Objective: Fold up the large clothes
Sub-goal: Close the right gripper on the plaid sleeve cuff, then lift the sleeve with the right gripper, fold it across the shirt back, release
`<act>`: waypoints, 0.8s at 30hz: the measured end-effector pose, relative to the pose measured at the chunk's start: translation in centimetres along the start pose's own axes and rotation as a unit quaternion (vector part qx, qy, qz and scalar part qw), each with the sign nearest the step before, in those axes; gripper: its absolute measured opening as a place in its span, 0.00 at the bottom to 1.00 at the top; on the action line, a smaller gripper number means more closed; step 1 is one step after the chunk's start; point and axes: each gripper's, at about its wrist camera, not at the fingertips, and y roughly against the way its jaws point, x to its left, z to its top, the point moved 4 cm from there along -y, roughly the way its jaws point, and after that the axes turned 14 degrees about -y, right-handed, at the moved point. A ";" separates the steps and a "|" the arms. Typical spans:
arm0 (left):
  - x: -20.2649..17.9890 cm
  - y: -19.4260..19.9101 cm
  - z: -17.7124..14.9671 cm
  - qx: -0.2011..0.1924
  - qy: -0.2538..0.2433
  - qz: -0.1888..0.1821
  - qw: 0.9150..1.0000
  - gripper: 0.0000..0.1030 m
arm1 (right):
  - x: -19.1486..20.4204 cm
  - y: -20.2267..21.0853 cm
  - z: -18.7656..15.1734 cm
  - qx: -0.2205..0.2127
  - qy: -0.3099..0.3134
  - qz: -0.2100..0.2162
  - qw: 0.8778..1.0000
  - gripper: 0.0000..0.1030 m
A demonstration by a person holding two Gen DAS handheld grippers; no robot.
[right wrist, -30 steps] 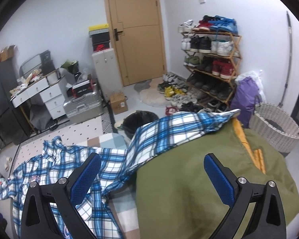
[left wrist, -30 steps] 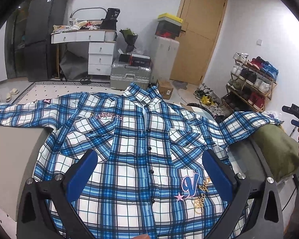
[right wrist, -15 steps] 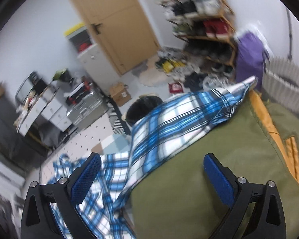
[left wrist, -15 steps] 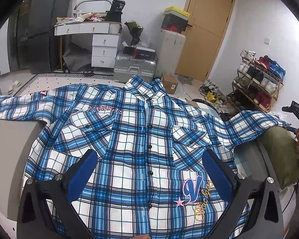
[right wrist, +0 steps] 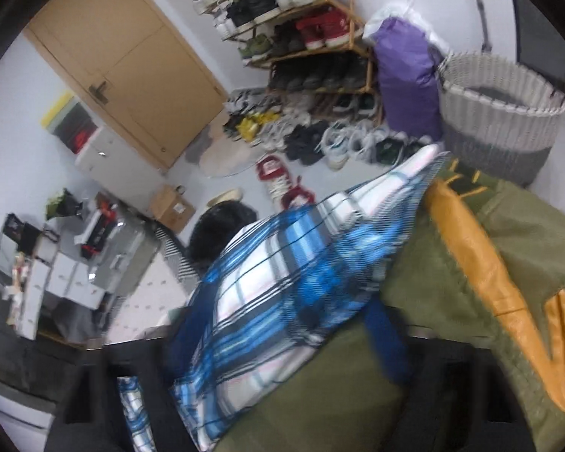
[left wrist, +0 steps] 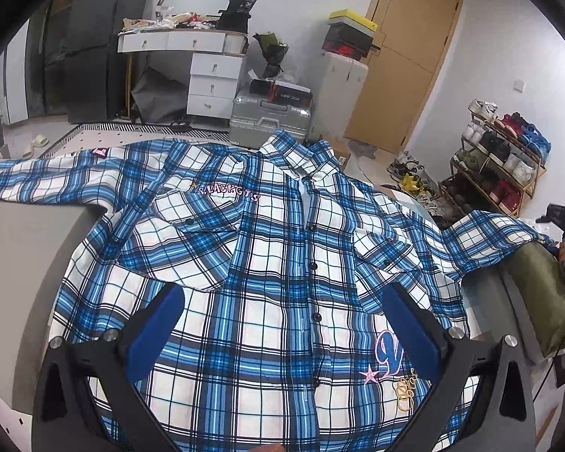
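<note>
Left wrist view: blue-and-white plaid button shirt [left wrist: 267, 263] lies spread face up on a grey table [left wrist: 22, 248], one sleeve [right wrist: 301, 263] draped over an olive-green jacket with orange trim [right wrist: 471, 301] at the table's right end. The left gripper [left wrist: 282, 324] hovers above the shirt's lower front, jaws wide apart with nothing between them. The right gripper [right wrist: 282, 339] is closing around that sleeve; blur hides whether its pads press the cloth. Beyond stand a silver suitcase [left wrist: 269, 120], a wooden shoe rack [right wrist: 301, 34] and a woven basket [right wrist: 497, 120].
</note>
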 end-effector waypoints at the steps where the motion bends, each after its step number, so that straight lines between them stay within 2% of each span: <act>1: 0.1 0.1 0.0 0.000 0.000 -0.002 1.000 0.99 | -0.1 0.3 -0.1 -0.001 -0.002 -0.003 1.000 0.09; 2: 0.0 0.2 -0.1 -0.001 0.000 -0.003 1.000 0.99 | 0.0 0.6 -0.1 -0.001 -0.007 0.007 1.000 0.03; 5: 0.0 0.8 -0.1 -0.009 -0.002 -0.007 1.000 0.99 | 1.6 2.9 -0.4 -0.036 0.029 0.054 0.998 0.03; 8: 0.2 1.5 -0.2 -0.017 -0.005 -0.005 1.000 0.99 | 5.0 6.2 -2.5 -0.059 0.088 0.108 0.988 0.02; 10: 0.6 2.0 -0.3 -0.024 -0.003 -0.003 1.000 0.99 | 7.2 8.1 -4.2 -0.059 0.120 0.148 0.980 0.03; 15: 2.3 2.8 -1.1 -0.033 0.011 0.004 0.999 0.99 | 14.7 12.4 -13.1 -0.034 0.205 0.232 0.950 0.03; 19: 4.7 3.7 -2.3 -0.038 0.031 0.012 0.999 0.99 | 19.4 13.8 -21.2 -0.003 0.257 0.272 0.927 0.03; 21: 6.0 4.0 -3.0 -0.036 0.041 0.019 0.998 0.99 | 22.1 13.8 -26.9 0.033 0.280 0.301 0.911 0.03; 22: 6.7 4.2 -3.4 -0.034 0.049 0.023 0.998 0.99 | 22.8 13.7 -28.6 0.046 0.287 0.308 0.906 0.03; 24: 7.7 4.5 -4.1 -0.031 0.061 0.032 0.997 0.99 | 25.0 12.9 -34.9 0.099 0.311 0.331 0.886 0.03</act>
